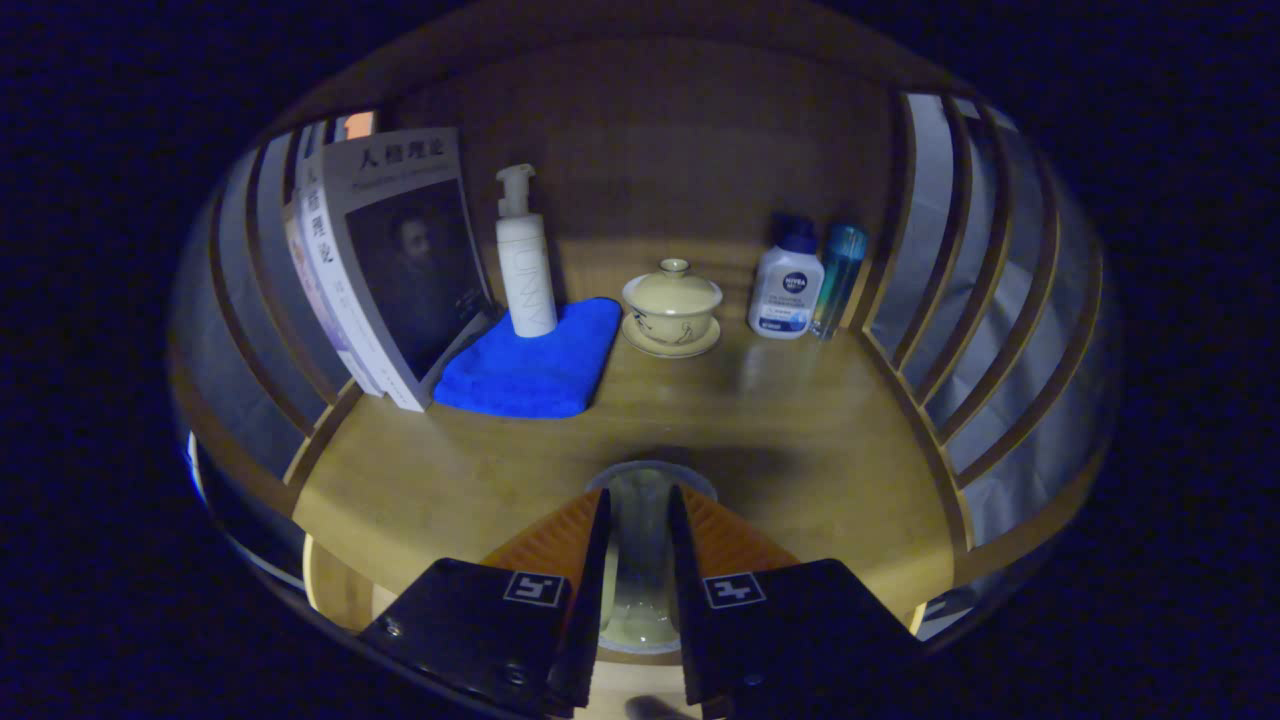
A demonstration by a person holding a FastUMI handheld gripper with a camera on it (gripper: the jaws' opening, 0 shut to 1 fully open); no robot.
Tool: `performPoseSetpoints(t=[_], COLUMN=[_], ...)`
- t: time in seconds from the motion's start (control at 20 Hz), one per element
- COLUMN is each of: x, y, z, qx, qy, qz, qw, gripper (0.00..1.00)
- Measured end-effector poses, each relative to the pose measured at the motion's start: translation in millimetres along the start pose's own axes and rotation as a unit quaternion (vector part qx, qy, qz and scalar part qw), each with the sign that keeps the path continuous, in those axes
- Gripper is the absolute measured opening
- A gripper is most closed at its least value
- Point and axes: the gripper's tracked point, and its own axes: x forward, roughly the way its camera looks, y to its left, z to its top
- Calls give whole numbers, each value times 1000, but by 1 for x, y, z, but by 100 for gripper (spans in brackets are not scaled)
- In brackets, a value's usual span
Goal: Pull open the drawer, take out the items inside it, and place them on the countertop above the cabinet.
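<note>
Pinched between the two fingers of the gripper (640, 520) is a clear glass cup (640, 545), held upright just above the near edge of the wooden countertop (800, 440). Beyond the fingers, ranged along the back of the countertop, are seen leaning books (385, 270) at the left, a folded blue cloth (535, 365) with a white pump bottle (526, 262) standing on its far edge, a lidded tea bowl on a saucer (672, 305), a white lotion bottle (787, 285) and, touching it, a slim teal bottle (838, 280).
</note>
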Motion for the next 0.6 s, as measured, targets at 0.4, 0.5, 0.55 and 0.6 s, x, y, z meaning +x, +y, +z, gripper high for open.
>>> performPoseSetpoints(t=[0.4,0.5,0.55,0.6], x=[-59,-78,-88,-98], y=[-11,-6,-4,4], z=[17,3,-1,-7], qx=[-7,-9,-7,-9], qy=[-136,-151,-161,-171], qz=[-37,-31,-28,-18], qw=[990,988,987,985], gripper=[56,66,76,86])
